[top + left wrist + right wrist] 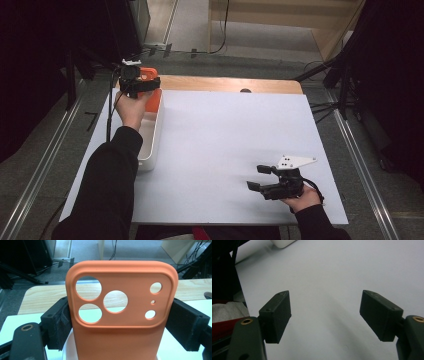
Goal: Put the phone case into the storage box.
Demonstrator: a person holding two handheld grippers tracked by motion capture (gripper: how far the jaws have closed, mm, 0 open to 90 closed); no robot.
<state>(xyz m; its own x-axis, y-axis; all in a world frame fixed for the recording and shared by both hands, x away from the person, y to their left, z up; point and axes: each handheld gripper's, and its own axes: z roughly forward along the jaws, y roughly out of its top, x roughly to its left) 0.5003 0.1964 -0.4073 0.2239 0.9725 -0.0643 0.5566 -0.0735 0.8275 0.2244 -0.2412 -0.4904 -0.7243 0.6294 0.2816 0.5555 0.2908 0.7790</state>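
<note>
- The left gripper (pixel 120 322) clamps an orange phone case (pixel 122 312) by its long sides, above the far end of a white bin (pixel 152 135).
- The case stands upright, long axis vertical, camera cutouts at the top.
- The right gripper (pixel 325 315) hovers low over the white desk (pixel 225 150), jaws wide apart with nothing between them.

High view overlooks white table (pixel 225 150); gripper views close, sharing tabletop.

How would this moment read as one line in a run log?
left gripper: shut on orange phone case, above white bin | right gripper: open, empty, over white table
</note>
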